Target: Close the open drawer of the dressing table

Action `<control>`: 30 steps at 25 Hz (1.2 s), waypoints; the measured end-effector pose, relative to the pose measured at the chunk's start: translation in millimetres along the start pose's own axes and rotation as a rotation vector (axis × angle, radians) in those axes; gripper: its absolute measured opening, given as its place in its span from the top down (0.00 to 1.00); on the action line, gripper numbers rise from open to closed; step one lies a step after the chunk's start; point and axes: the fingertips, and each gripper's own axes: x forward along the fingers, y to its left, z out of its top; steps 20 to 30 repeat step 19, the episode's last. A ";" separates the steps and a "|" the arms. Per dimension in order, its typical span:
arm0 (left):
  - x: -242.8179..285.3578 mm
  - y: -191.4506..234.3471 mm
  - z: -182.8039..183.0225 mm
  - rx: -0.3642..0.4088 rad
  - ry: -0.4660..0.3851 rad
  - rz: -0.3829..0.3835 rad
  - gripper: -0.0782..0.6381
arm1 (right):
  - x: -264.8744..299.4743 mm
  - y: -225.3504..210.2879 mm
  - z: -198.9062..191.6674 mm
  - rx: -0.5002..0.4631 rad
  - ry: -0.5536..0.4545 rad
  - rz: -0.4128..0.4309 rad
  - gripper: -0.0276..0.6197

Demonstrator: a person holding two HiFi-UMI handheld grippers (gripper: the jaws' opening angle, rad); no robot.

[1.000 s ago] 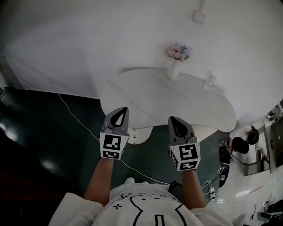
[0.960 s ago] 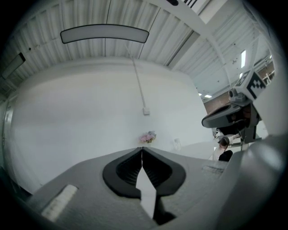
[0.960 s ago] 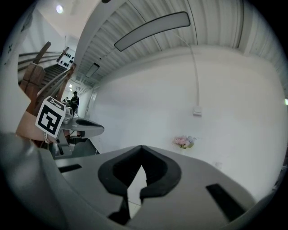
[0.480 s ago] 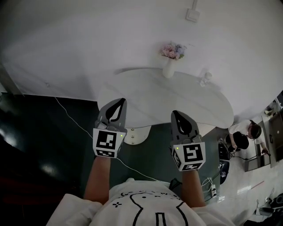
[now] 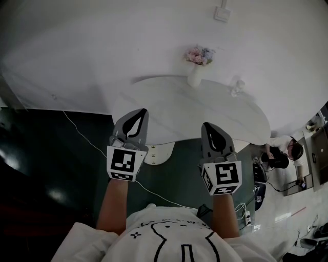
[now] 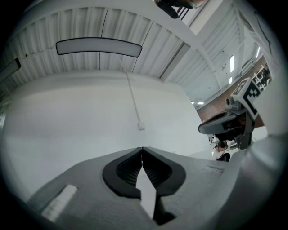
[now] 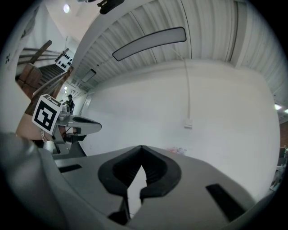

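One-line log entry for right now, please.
left gripper: shut, empty | right gripper: shut, empty | both held at near edge of dressing table | drawer: not made out

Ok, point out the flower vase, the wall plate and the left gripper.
flower vase [image 5: 193, 77], head view, on its white body.
wall plate [image 5: 222, 14], head view, on its centre.
left gripper [image 5: 143, 111], head view, at its closed fingertips.

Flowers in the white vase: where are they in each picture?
Head view: the flowers sit upper middle.
Left gripper view: not in it.
Right gripper view: faint pink patch, just right of the right tool tips.
Shared landmark: the white wall box, in all three views.
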 end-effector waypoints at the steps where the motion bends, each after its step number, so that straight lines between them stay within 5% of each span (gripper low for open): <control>1: -0.2 -1.2 0.4 0.007 0.001 -0.002 0.87 | -0.4 0.0 0.3 -0.001 0.001 0.000 0.96; 30: -8.3 -14.5 15.4 0.015 -0.037 -0.044 0.87 | -7.8 1.5 2.5 -0.011 -0.002 -0.003 0.96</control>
